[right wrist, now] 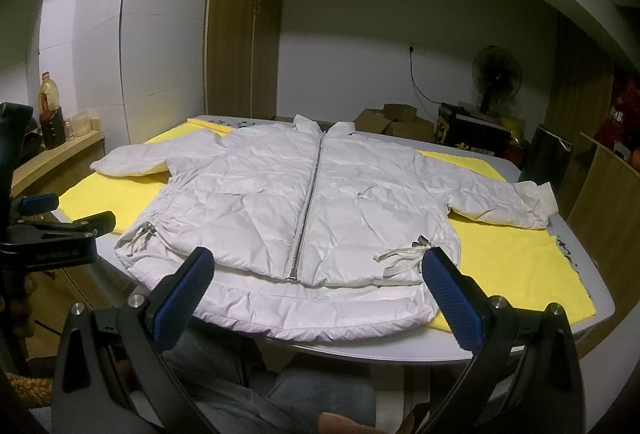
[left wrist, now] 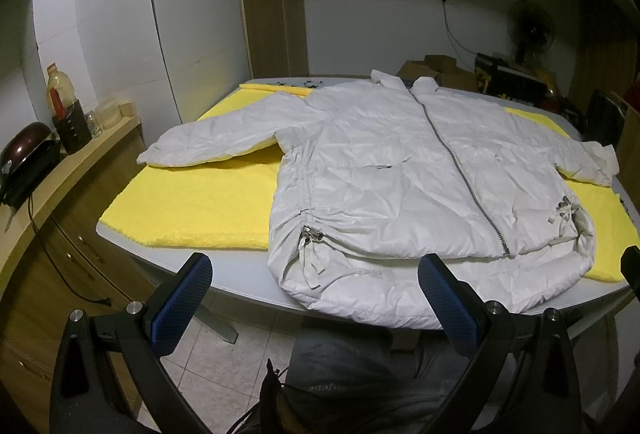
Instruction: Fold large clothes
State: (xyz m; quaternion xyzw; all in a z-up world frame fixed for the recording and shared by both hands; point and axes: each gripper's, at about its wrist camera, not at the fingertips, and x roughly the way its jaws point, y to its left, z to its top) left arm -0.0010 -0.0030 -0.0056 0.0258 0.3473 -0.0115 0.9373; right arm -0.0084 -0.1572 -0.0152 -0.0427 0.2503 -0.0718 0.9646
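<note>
Two grippers wide apart and empty, white puffer jacket [left wrist: 420,186] spread out and waiting!

Left wrist view: your left gripper [left wrist: 316,298] hovers off the table's [left wrist: 240,274] near edge, blue pads gaping, holding nothing. The jacket lies face up and zipped on the yellow mat [left wrist: 200,210], hem hanging slightly over the edge, its sleeve [left wrist: 224,134] stretched out toward the counter side. Go for that cuff, I'd say: pinch deep, because slick padded fabric will likely slip, then carry it across the chest. Right wrist view: your right gripper [right wrist: 318,286] is just as wide over the hem, zipper [right wrist: 308,202] dead ahead, the other sleeve [right wrist: 504,202] reaching to the far table corner. Mirror the move there, and mind the drawstring ties [right wrist: 396,260].
</note>
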